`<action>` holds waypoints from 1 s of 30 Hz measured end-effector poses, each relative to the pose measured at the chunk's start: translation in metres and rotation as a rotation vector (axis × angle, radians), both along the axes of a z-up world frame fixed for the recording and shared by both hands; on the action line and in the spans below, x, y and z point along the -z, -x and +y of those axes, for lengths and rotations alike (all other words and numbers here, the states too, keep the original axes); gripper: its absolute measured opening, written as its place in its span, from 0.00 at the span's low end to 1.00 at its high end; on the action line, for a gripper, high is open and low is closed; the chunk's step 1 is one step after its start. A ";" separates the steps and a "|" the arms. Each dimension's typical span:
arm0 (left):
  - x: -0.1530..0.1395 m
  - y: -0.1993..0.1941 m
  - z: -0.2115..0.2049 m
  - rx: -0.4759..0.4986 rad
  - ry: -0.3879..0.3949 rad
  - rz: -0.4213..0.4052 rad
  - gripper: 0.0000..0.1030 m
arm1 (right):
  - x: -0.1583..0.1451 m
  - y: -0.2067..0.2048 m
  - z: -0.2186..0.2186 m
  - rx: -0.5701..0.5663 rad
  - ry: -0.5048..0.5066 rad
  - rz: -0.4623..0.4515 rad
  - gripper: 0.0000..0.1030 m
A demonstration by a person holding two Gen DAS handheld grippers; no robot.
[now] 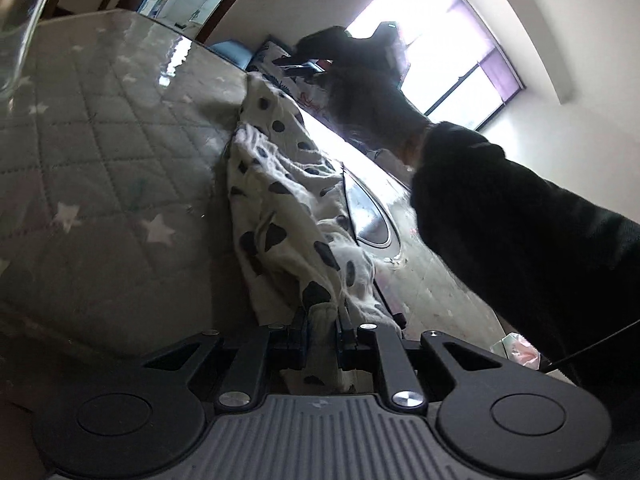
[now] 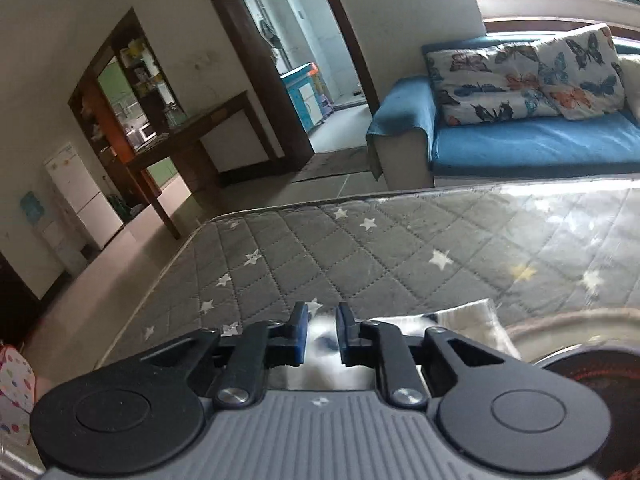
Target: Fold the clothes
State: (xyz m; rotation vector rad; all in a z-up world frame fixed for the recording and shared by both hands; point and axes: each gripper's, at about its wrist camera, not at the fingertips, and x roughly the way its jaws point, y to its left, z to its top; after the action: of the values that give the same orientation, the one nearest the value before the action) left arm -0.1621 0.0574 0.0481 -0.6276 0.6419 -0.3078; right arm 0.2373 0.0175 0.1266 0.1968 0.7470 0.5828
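White fleece with dark spots, the garment (image 1: 280, 208) hangs over the quilted table (image 1: 100, 168), pinched by our left gripper (image 1: 322, 332). Our right gripper (image 2: 322, 334) clamps blurred white-and-dark cloth, mostly hidden.

We are in a home, in what looks like a living room: a blue sofa (image 2: 532, 140) with butterfly-print cushions (image 2: 528, 76) stands under a bright window (image 1: 448, 52). A dark wooden side table (image 2: 192, 128) sits against the wall near a white fridge (image 2: 84, 196), and an open doorway (image 2: 304, 56) leads to a tiled room. Before us lies a grey quilted cover with white stars (image 2: 400, 248).
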 end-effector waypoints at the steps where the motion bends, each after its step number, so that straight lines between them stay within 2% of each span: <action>1: 0.002 0.001 0.002 -0.006 0.003 0.008 0.14 | -0.003 -0.001 -0.005 0.005 0.036 -0.008 0.15; 5: 0.007 0.006 0.008 -0.022 0.015 0.031 0.14 | 0.000 -0.006 -0.026 0.012 0.174 -0.019 0.15; 9: 0.008 0.007 0.009 -0.023 0.007 0.045 0.14 | 0.016 -0.009 -0.036 -0.010 0.151 0.052 0.16; 11: 0.009 0.006 0.009 -0.026 0.000 0.054 0.14 | 0.026 -0.009 -0.035 -0.033 0.119 0.078 0.26; 12: 0.010 0.005 0.008 -0.028 -0.003 0.058 0.14 | 0.030 -0.007 -0.032 -0.038 0.120 0.080 0.38; 13: 0.011 0.004 0.006 -0.030 -0.006 0.062 0.14 | 0.034 -0.006 -0.030 -0.044 0.121 0.082 0.41; 17: 0.012 0.003 0.004 -0.036 -0.023 0.071 0.14 | 0.051 -0.007 -0.015 -0.052 0.169 0.075 0.40; 19: 0.012 0.003 0.003 -0.038 -0.031 0.074 0.14 | 0.056 -0.005 -0.011 -0.051 0.187 0.069 0.35; 21: 0.012 0.002 0.003 -0.039 -0.037 0.079 0.14 | 0.058 -0.004 -0.009 -0.053 0.185 0.057 0.10; 24: 0.011 0.000 0.004 -0.042 -0.041 0.081 0.14 | 0.051 -0.007 -0.013 -0.021 0.179 0.015 0.07; 27: 0.010 -0.003 0.005 -0.041 -0.047 0.074 0.14 | 0.040 -0.013 -0.026 0.060 0.182 -0.035 0.06; 30: 0.010 -0.004 0.004 -0.037 -0.051 0.076 0.14 | 0.040 -0.020 -0.035 0.092 0.204 -0.036 0.06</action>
State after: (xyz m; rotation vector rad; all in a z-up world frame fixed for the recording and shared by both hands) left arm -0.1583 0.0611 0.0382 -0.6036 0.7084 -0.2337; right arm 0.2573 -0.0180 0.0864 0.0317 0.7533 0.4184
